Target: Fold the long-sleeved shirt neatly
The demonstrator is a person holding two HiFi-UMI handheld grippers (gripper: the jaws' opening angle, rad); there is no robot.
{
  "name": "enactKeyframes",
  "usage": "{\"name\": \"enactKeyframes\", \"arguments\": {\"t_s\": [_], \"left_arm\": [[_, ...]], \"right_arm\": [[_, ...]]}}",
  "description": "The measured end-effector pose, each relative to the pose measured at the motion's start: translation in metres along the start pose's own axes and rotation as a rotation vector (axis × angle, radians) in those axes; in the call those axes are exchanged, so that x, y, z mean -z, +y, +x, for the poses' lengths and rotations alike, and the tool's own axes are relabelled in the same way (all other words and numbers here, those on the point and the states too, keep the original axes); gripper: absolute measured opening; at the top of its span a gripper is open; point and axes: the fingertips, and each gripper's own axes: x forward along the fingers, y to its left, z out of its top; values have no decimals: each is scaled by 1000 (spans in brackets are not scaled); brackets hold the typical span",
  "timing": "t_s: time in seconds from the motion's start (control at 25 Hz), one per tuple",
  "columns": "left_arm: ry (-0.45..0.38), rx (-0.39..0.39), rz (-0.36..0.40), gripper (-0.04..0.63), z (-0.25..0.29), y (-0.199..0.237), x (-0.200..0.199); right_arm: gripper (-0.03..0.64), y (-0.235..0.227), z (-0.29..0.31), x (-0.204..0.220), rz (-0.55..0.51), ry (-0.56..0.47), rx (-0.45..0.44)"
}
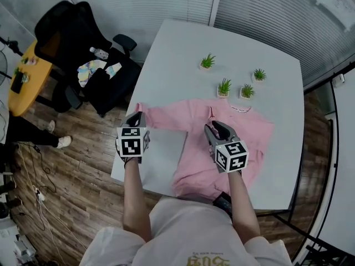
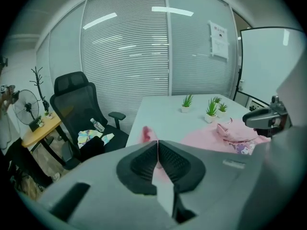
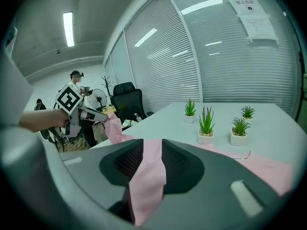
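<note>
A pink long-sleeved shirt [image 1: 247, 134] lies front up on the white table [image 1: 183, 43], collar toward the far side. Its left sleeve [image 1: 166, 118] stretches toward the table's left edge. My left gripper [image 1: 137, 118] is shut on the sleeve's cuff [image 2: 145, 134], lifted off the tabletop; the pink end sticks out past the closed jaws [image 2: 158, 143]. My right gripper [image 1: 213, 127] is shut on a fold of shirt fabric [image 3: 147, 176] near the chest, with cloth running between its pads [image 3: 149, 145]. The right gripper view also shows the left gripper [image 3: 100, 117] holding up the cuff.
Several small potted plants [image 1: 224, 86] stand on the table beyond the collar. A black office chair [image 1: 83, 43] with clutter and a yellow side table [image 1: 22, 76] are off the table's left side. A person's foot [image 1: 61, 142] rests on the wooden floor.
</note>
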Motion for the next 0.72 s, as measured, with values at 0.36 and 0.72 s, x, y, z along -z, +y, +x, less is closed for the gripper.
{"name": "enactKeyframes", "arguments": {"t_s": [0.36, 0.72], "left_arm": [[-32, 72, 41, 11, 2, -42, -21], [-74, 185, 46, 11, 4, -89, -46]], "right_arm": [[133, -24, -22, -8, 24, -42, 51], [133, -41, -56, -19, 72, -102, 101]]}}
